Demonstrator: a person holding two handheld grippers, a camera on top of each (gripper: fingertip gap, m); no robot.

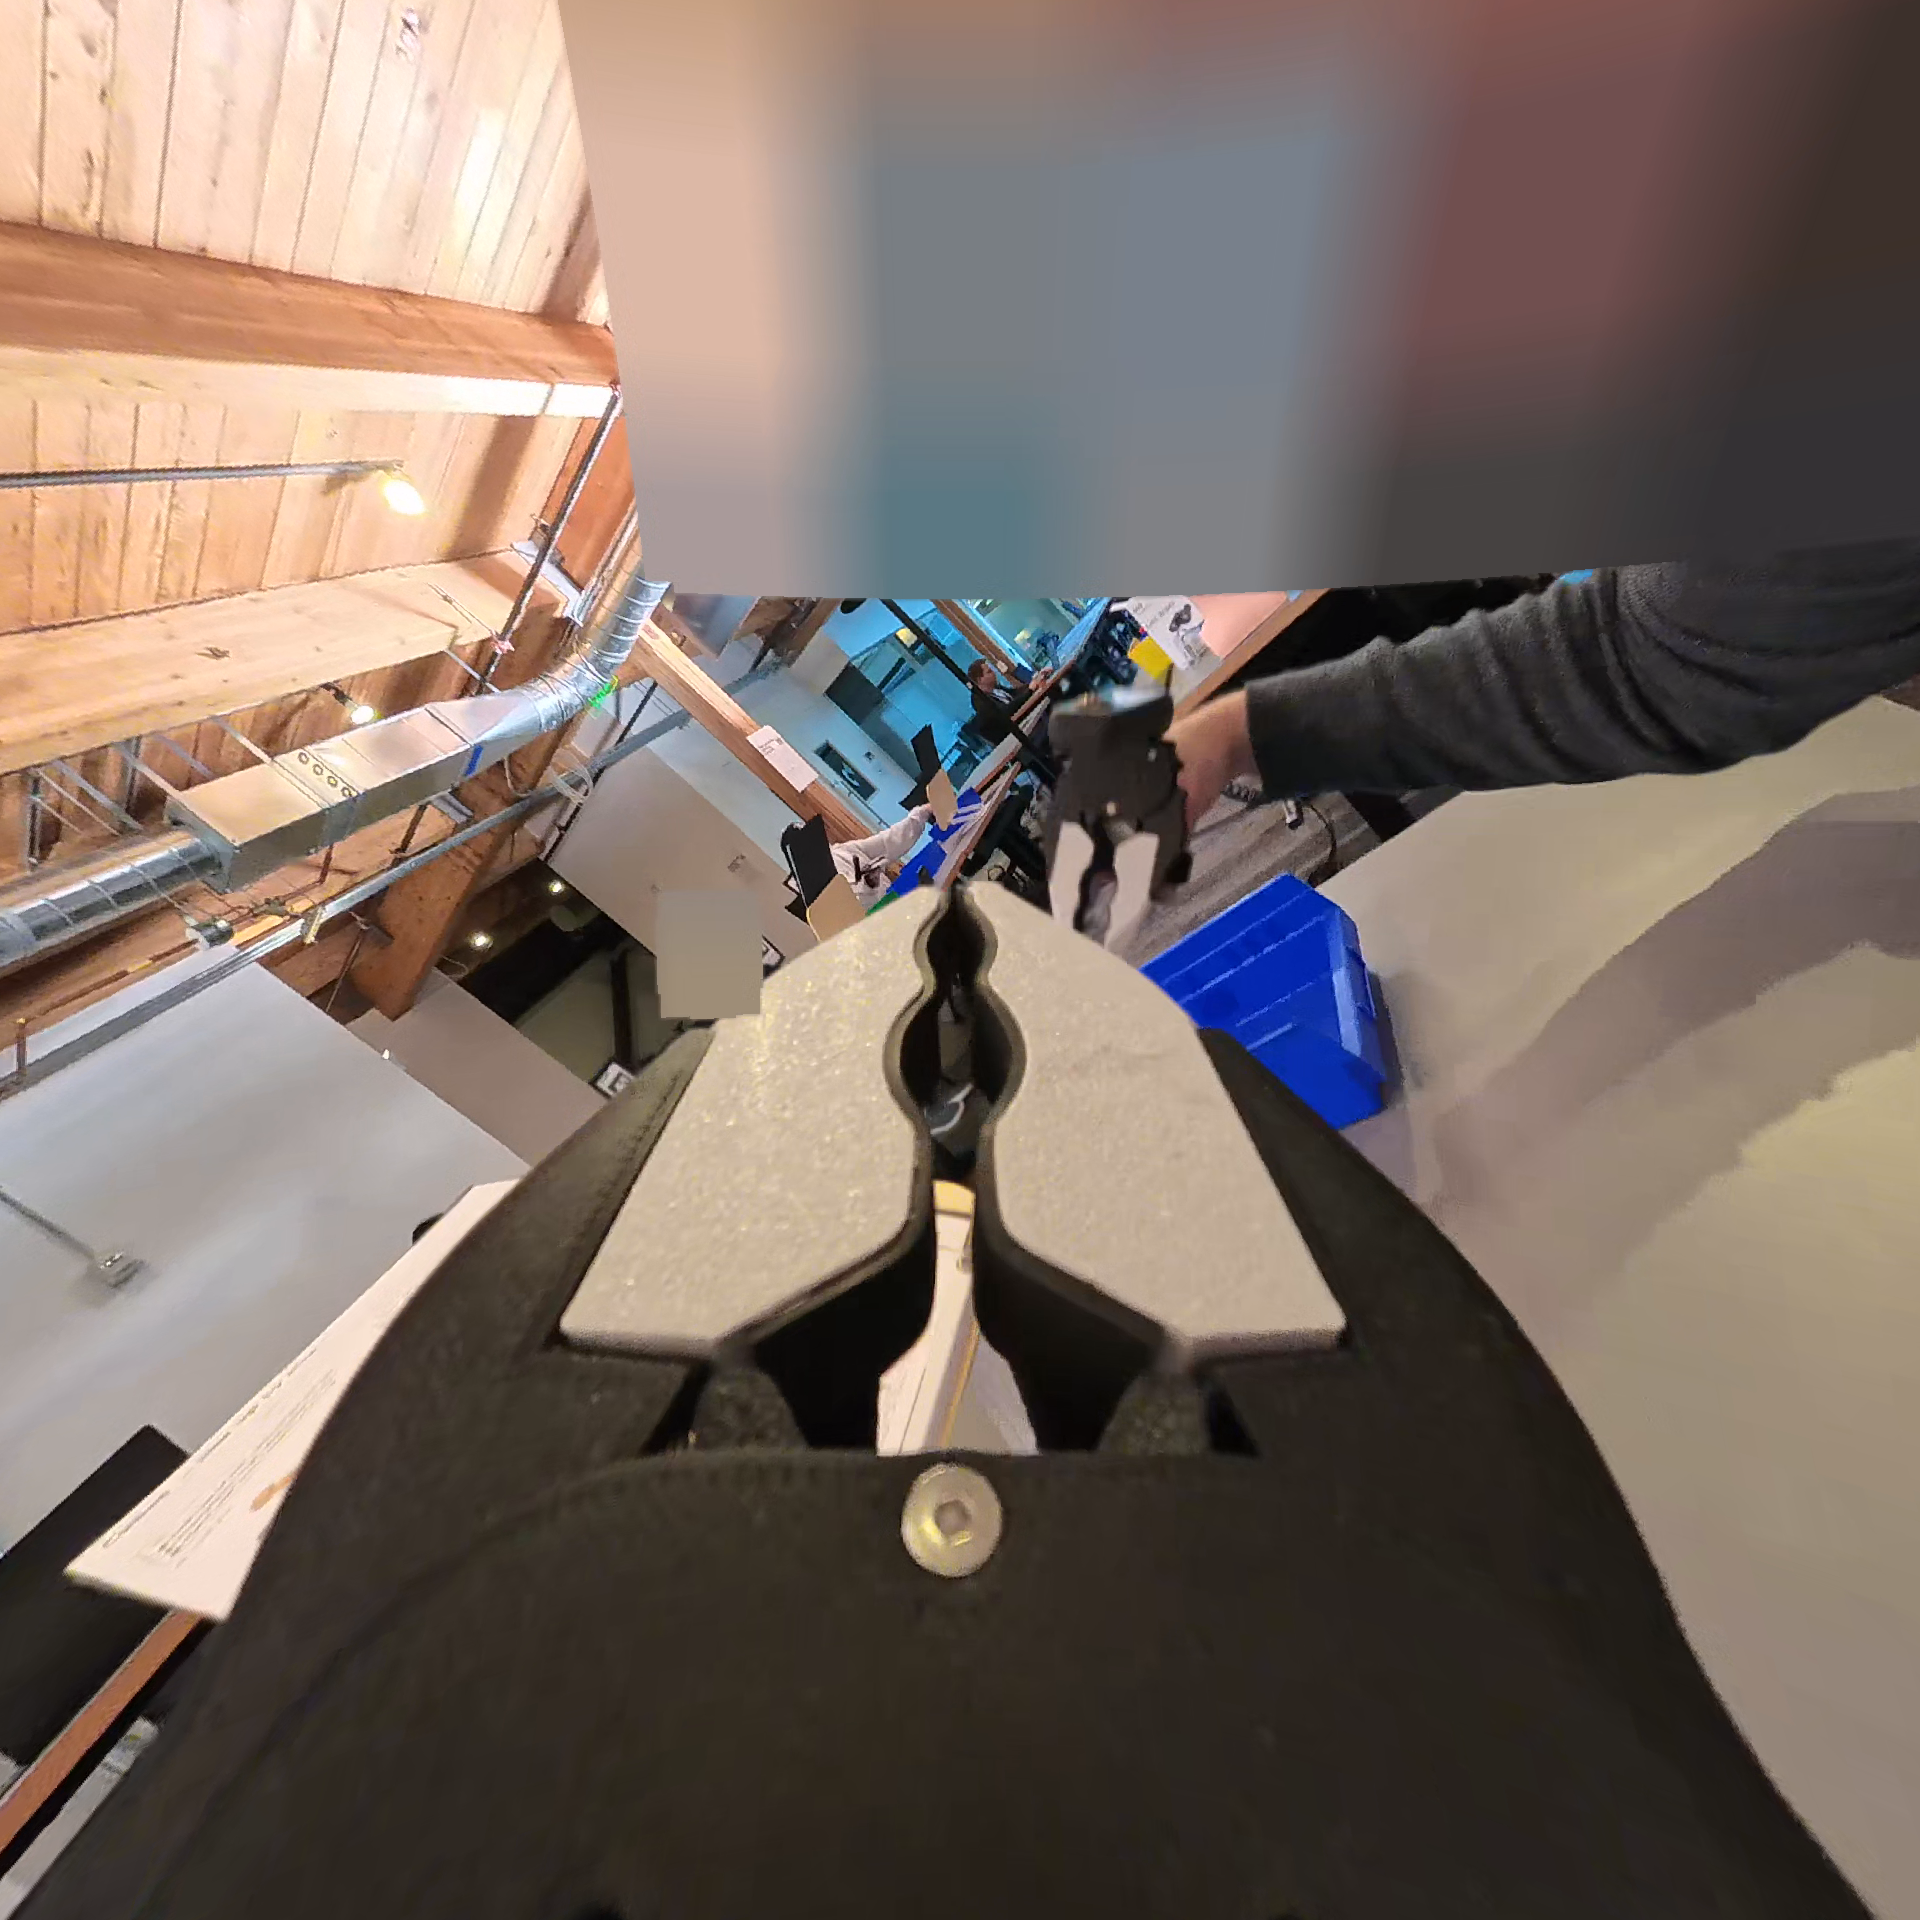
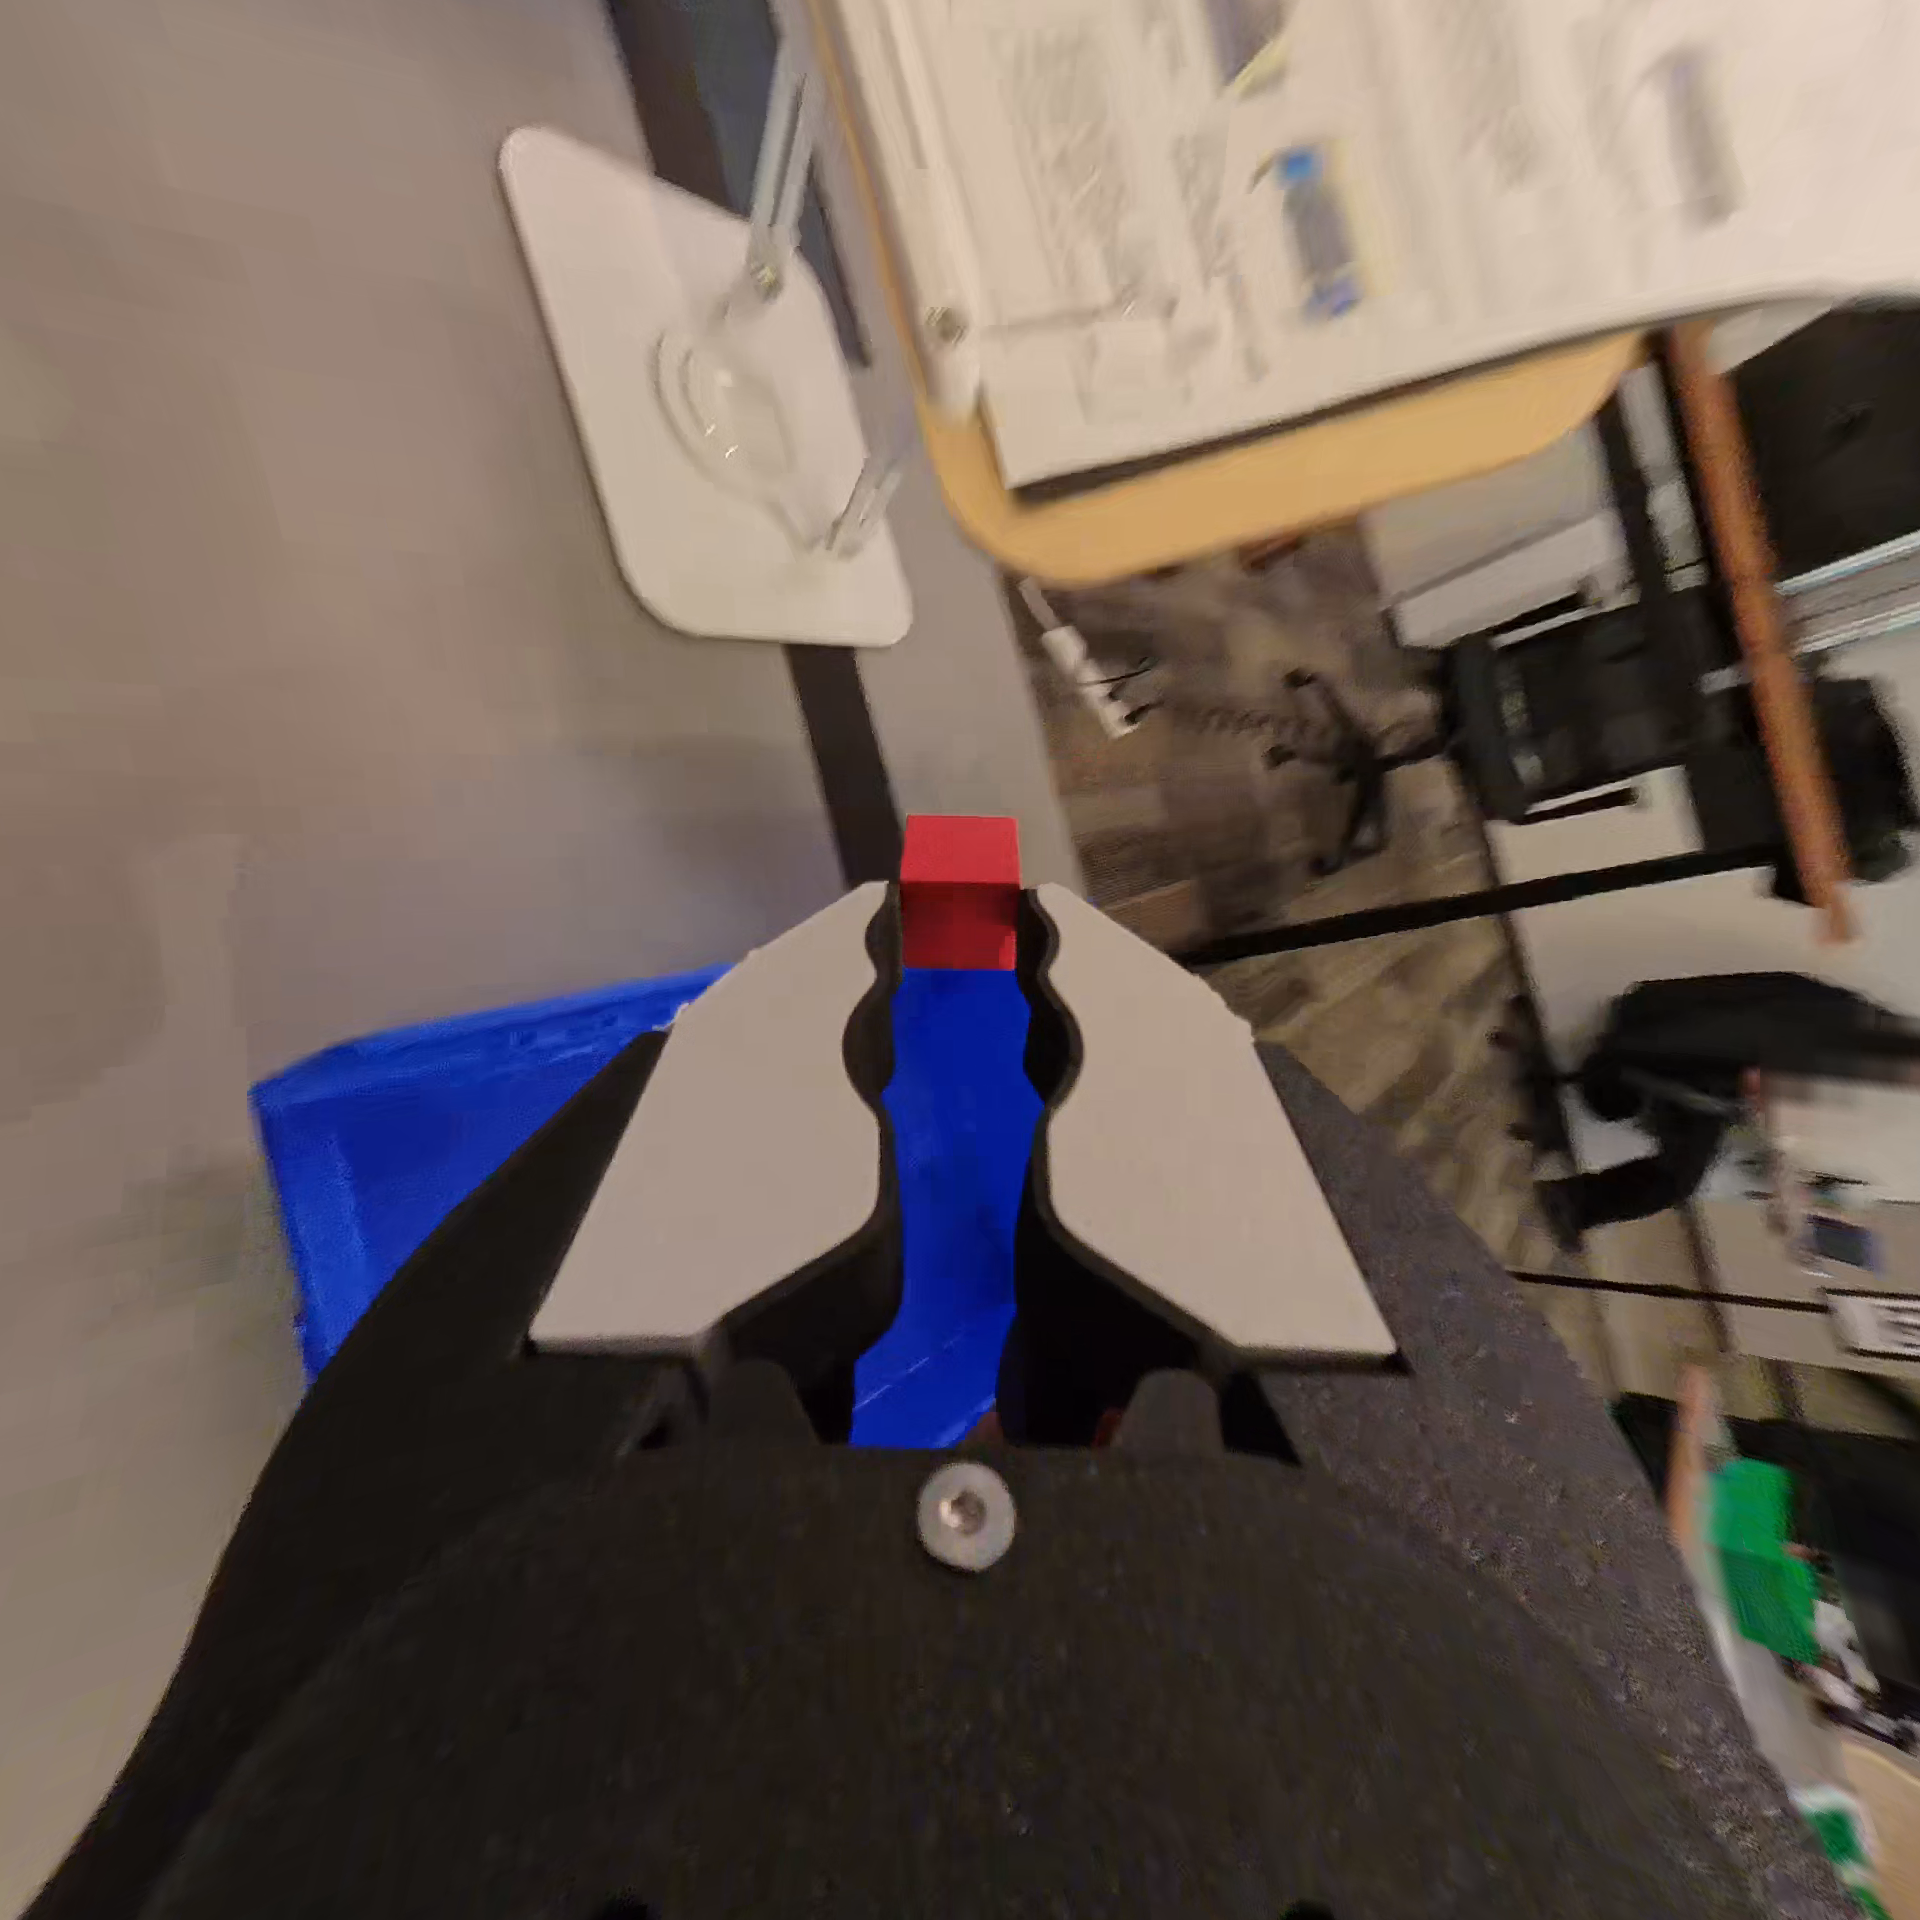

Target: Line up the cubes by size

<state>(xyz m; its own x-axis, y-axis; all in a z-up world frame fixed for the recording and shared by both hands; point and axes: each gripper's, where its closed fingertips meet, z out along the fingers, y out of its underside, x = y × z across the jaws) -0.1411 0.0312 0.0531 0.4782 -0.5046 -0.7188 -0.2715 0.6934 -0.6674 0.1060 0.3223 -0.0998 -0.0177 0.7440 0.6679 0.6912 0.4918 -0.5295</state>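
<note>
My right gripper (image 2: 958, 914) is shut on a small red cube (image 2: 958, 868). Both pads press its sides and the cube sticks out past the fingertips. It hangs above a blue bin (image 2: 416, 1122) near the edge of the grey table (image 2: 312, 623). My left gripper (image 1: 954, 899) is shut with its tips together and nothing between them. It is tilted up towards the room and the ceiling. The left wrist view also shows the right gripper (image 1: 1107, 883) farther off, held by a hand above the blue bin (image 1: 1288, 997).
A white stand base (image 2: 717, 416) with a clear post sits on the table behind the bin. Beyond the table edge are the floor (image 2: 1299, 883), another desk (image 2: 1247, 499) with papers, and chairs. A sleeved arm (image 1: 1558, 686) reaches over the table (image 1: 1662, 1039). Left tips to right tips: about 40 centimetres.
</note>
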